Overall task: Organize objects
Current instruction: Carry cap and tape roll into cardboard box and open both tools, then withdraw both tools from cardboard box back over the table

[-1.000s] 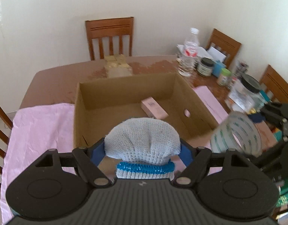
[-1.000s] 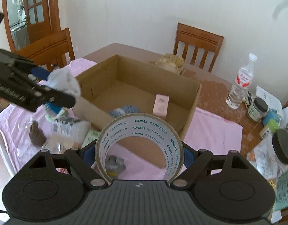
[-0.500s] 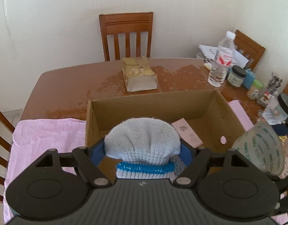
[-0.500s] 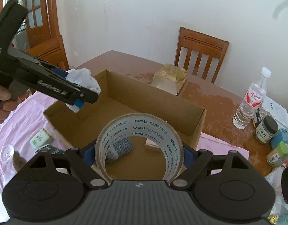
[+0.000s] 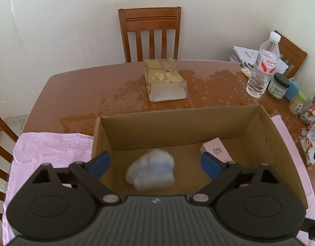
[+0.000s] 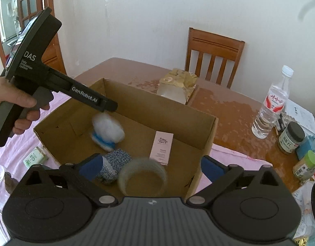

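The left gripper [image 5: 155, 163] has its blue-padded fingers spread wide, and a blurred pale knitted sock bundle with a blue band [image 5: 151, 171] sits clear of both pads, over the brown cardboard box [image 5: 178, 121]. The right gripper [image 6: 150, 165] is likewise released, with a blurred roll of clear packing tape [image 6: 142, 175] apart from its fingers inside the box. A speckled blue-grey sock [image 6: 114, 164] and a pink rectangular carton [image 6: 162, 147] lie on the box floor. A clear plastic water bottle [image 6: 270, 110] stands on the brown wooden table [image 6: 229, 106] beyond.

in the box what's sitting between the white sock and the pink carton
Nothing: in the left wrist view, bare cardboard floor of the box separates the blurred white sock from the pink carton. The right wrist view agrees.
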Motion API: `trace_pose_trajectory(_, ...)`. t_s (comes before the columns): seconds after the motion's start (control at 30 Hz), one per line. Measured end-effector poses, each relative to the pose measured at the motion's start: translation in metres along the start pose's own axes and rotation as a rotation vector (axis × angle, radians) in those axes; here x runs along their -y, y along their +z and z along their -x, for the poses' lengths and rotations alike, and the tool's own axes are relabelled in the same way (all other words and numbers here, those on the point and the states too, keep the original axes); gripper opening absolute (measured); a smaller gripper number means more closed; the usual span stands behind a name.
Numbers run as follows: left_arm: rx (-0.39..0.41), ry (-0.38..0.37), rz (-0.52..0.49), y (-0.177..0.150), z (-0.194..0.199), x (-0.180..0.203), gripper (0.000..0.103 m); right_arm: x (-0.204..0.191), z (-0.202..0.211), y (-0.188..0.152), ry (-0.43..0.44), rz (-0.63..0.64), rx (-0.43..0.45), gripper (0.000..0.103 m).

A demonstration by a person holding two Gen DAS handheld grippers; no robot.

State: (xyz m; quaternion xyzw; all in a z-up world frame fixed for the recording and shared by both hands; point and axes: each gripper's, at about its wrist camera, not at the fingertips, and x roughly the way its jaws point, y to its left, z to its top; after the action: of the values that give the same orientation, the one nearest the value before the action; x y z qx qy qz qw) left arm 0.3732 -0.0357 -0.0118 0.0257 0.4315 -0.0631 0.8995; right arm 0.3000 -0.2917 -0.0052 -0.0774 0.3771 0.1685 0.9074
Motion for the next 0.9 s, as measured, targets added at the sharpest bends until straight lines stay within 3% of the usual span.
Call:
trace_pose_trajectory(0.23, 0.022, 0.031, 0.008, -0.007, 0.024, -0.001, 0.100, 0.001, 0.010, -0.009, 0.000, -0.016, 0.009, 0.103)
trace_pose_trajectory(0.47, 0.057, 0.086, -0.053, -0.027, 0.059, 0.005, 0.102, -0.004, 0.022, -0.028, -0.009, -0.018, 0.006, 0.103)
trace_pose_trajectory(0.9, 0.080, -0.032, -0.081, -0.086, 0.112, -0.002, 0.102, -0.045, 0.045, -0.068, -0.075, -0.101, -0.030, 0.103)
